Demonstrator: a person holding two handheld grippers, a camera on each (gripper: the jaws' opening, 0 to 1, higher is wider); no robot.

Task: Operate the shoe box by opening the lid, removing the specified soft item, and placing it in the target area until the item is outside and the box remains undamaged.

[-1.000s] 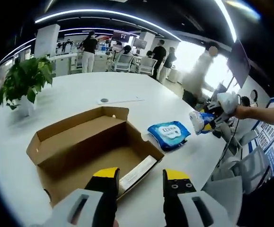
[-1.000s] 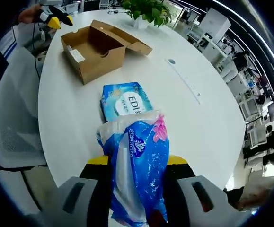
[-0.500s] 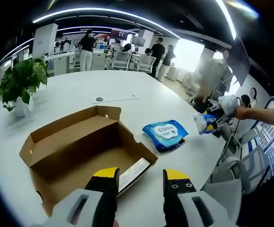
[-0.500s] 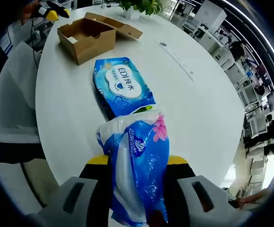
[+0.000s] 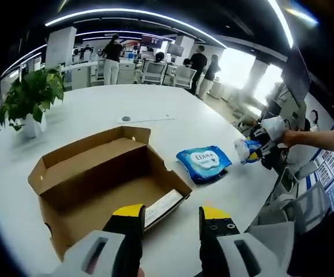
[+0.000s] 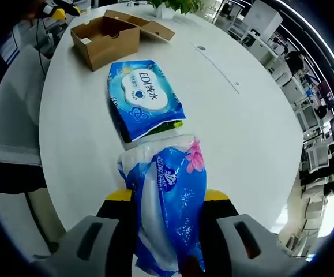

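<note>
Now | right gripper (image 6: 168, 199) is clamping the blue tissue pack (image 6: 168, 213) above the white table (image 6: 241, 133), beside the wipes pack (image 6: 143, 95) | left gripper (image 5: 171, 214) is gaping empty over the open shoe box (image 5: 97, 179) | advice: lowering flat before releasing, clear of the edge.

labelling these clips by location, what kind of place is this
Most likely an open-plan office: a large white table, rows of desks with office chairs and people standing at them, plus a potted plant.

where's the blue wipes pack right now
The blue wipes pack lies flat on the white table, between the open shoe box and the tissue pack clamped in the right gripper.
</note>
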